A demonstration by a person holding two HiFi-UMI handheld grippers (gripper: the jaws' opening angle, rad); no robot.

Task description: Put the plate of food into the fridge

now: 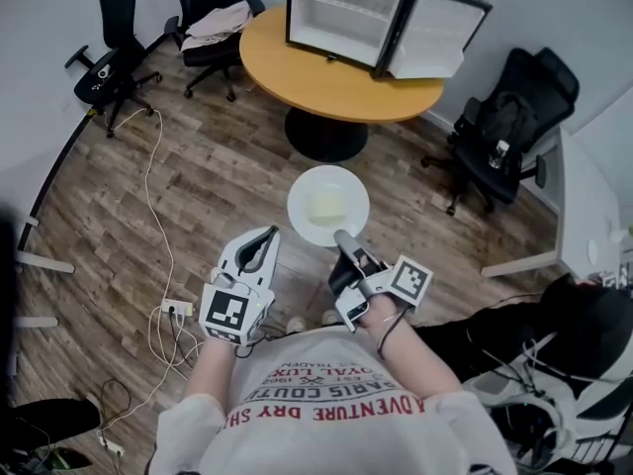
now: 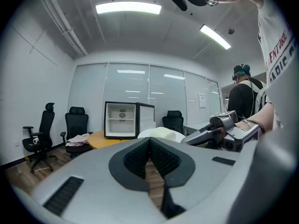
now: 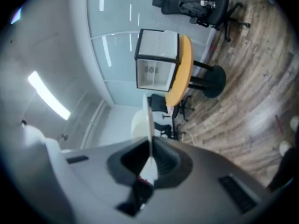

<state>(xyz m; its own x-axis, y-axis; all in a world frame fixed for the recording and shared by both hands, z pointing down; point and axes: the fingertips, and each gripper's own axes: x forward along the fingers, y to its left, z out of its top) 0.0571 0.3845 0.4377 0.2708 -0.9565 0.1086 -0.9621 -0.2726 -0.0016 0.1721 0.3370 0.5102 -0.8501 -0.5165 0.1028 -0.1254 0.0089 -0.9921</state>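
Note:
A white plate (image 1: 327,206) carrying a pale yellow piece of food (image 1: 325,207) hangs above the wooden floor. My right gripper (image 1: 343,237) is shut on its near rim. In the right gripper view the plate (image 3: 147,122) runs edge-on between the pads. My left gripper (image 1: 269,234) floats just left of the plate, shut with nothing in it, and its pads (image 2: 156,155) meet. The small fridge (image 1: 368,16) stands on a round orange table (image 1: 336,82) ahead, its door (image 1: 435,33) swung open and the white inside showing. From the left gripper view I see the fridge (image 2: 122,120) beyond the plate (image 2: 161,133).
Black office chairs stand at the far left (image 1: 114,52), behind the table (image 1: 213,18) and at the right (image 1: 504,127). A white cable (image 1: 153,196) and power strip (image 1: 178,308) trail on the floor to the left. Another person (image 1: 564,364) is at the lower right.

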